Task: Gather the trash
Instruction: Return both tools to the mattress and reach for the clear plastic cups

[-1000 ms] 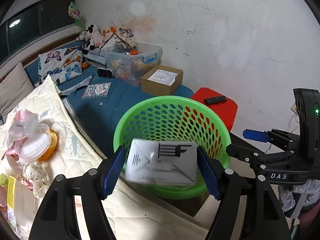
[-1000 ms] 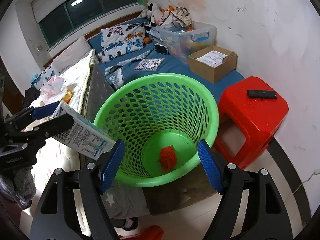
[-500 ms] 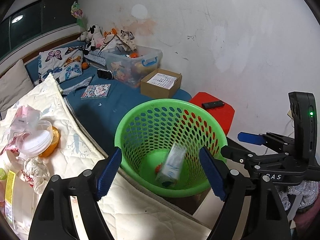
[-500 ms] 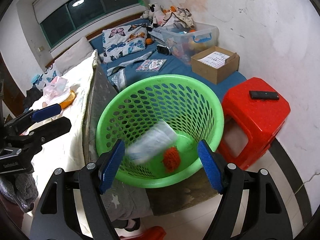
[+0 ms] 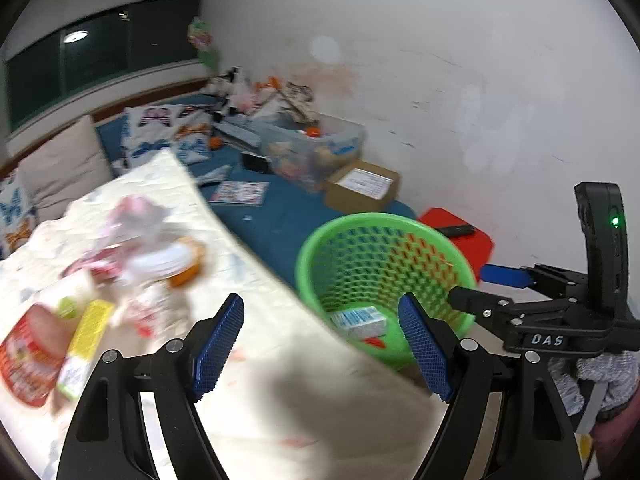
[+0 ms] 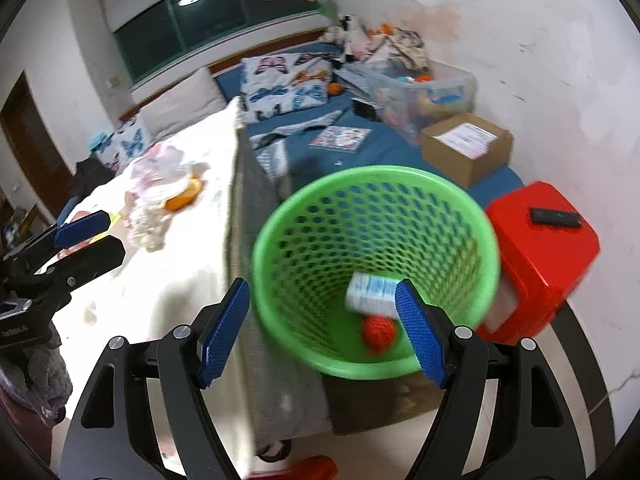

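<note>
A green mesh basket stands beside the bed. Inside it lie a white and blue carton and a red mesh ball. My left gripper is open and empty above the quilt edge, left of the basket. My right gripper is open and empty over the basket's near rim; it also shows in the left wrist view. Trash lies on the cream quilt: a red packet, a yellow box, a white lid on an orange container and pink wrappers.
A red stool with a black remote stands right of the basket. On the blue mattress are a cardboard box, a clear bin of toys, a booklet and butterfly pillows.
The left gripper let go of the carton, which fell into the basket. The left gripper has since swung left toward the trash on the quilt. The right gripper stayed open.
</note>
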The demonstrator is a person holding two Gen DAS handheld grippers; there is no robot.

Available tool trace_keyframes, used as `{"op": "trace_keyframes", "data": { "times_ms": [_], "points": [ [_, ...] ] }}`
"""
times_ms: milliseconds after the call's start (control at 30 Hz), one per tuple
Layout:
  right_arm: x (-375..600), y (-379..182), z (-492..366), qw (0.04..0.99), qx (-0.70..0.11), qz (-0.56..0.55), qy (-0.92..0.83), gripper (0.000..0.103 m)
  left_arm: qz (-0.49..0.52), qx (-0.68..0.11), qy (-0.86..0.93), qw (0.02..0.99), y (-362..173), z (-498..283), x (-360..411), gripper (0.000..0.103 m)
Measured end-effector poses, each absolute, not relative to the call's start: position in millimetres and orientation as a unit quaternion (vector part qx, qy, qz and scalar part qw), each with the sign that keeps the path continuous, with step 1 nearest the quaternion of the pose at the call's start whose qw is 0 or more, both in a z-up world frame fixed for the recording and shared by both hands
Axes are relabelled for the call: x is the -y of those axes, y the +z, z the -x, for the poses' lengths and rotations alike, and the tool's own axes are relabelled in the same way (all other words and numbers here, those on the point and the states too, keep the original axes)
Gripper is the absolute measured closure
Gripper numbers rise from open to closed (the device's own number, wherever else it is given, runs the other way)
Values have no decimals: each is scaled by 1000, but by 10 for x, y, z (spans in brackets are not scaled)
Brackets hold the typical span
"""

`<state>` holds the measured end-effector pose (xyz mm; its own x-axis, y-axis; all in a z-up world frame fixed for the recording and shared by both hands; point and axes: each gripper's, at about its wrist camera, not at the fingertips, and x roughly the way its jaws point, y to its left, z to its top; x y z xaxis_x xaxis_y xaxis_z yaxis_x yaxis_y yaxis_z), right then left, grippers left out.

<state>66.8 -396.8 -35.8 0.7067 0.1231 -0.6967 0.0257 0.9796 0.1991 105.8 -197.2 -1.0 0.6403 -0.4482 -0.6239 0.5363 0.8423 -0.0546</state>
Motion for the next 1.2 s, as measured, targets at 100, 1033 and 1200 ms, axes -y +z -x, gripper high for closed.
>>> {"op": "trace_keyframes", "data": {
  "times_ms": [100,1033,1200],
  "points": [
    [3767,-331,-703,918,-383,-88,48,28,-62,-324,-244,912,-4,-1015,1687,26],
    [2381,-359,-907,900,-399,-18,178,26,-37,-400,-103,910,-683,-914,155,14],
    [2288,-394,-911,895,-405,-11,186,26,-35,-406,-112,907,-724,-958,141,14]
  ]
}}
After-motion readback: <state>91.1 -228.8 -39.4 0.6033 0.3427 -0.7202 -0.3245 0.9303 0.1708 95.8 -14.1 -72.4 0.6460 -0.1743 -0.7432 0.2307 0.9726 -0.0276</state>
